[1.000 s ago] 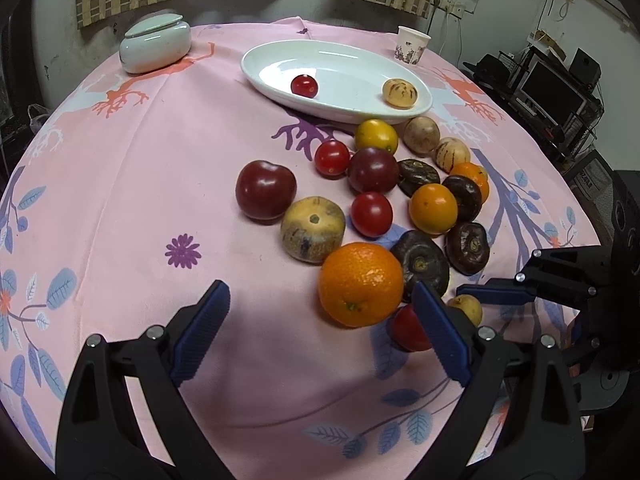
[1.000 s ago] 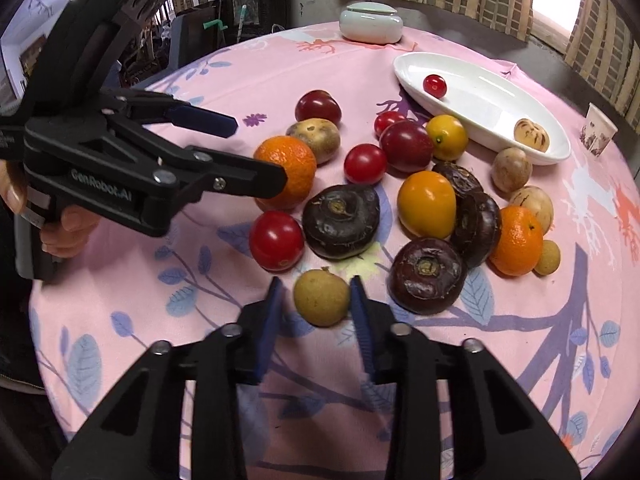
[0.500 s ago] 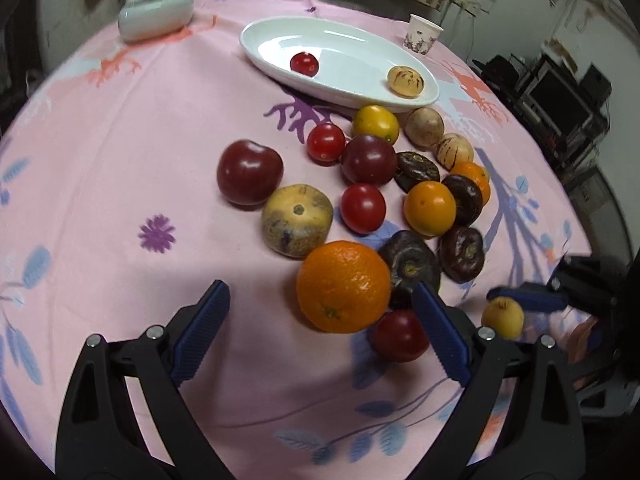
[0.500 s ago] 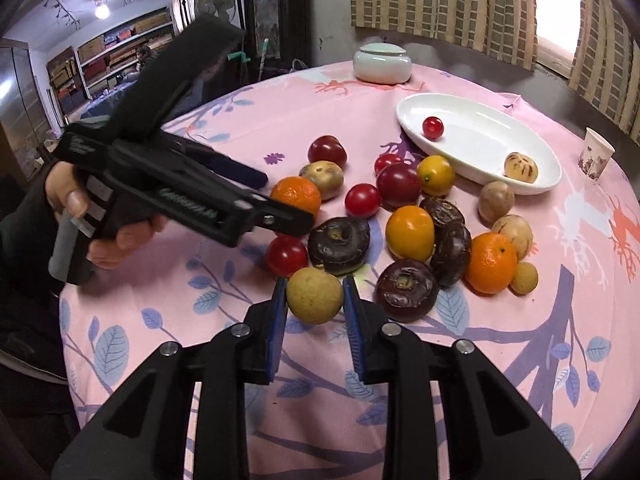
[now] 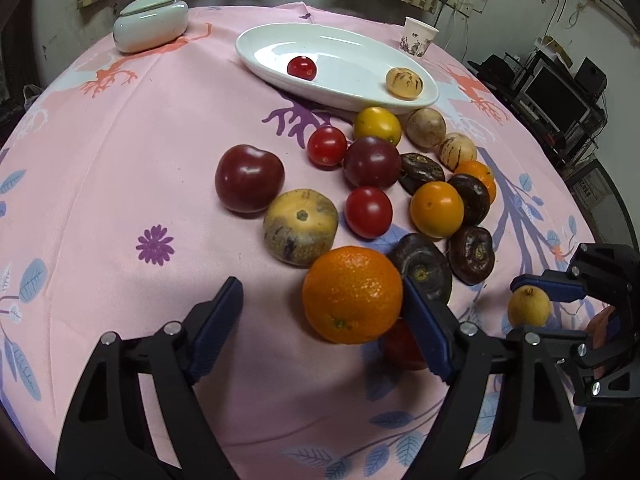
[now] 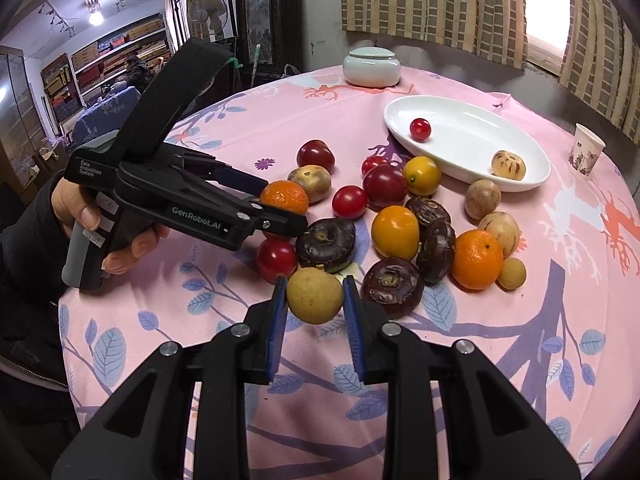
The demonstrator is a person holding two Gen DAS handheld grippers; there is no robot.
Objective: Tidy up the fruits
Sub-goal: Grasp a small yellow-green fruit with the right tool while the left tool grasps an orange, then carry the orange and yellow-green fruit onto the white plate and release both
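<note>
While our right hand-held gripper (image 6: 314, 305) pinches the small yellow fruit (image 6: 314, 295) between its blue pads, we have lifted it clear of the tabletop (image 6: 520, 344); a second ago it still sat on the cloth among the others. From the left wrist view that fruit (image 5: 529, 306) hangs off to the right, apart from the pile. Our left hand-held gripper (image 5: 320, 312) stays wide, with nothing in it, and has moved in on the big orange (image 5: 352, 294), which now lies between its fingers, close against the right pad; whether that pad touches it we cannot tell. Just behind the orange sit a red tomato (image 5: 402, 346), partly hidden, and a dark brown fruit (image 5: 424, 268), so closing there may nudge them. Farther out the rest of the pile lies loose on the tabletop, and beyond it the white dish (image 6: 472, 120) holds only a small tomato (image 6: 420, 129) and a striped yellow fruit (image 6: 508, 165). We judge the task barely begun: the lifted fruit is probably bound for the dish, and the orange looks to be next.
</note>
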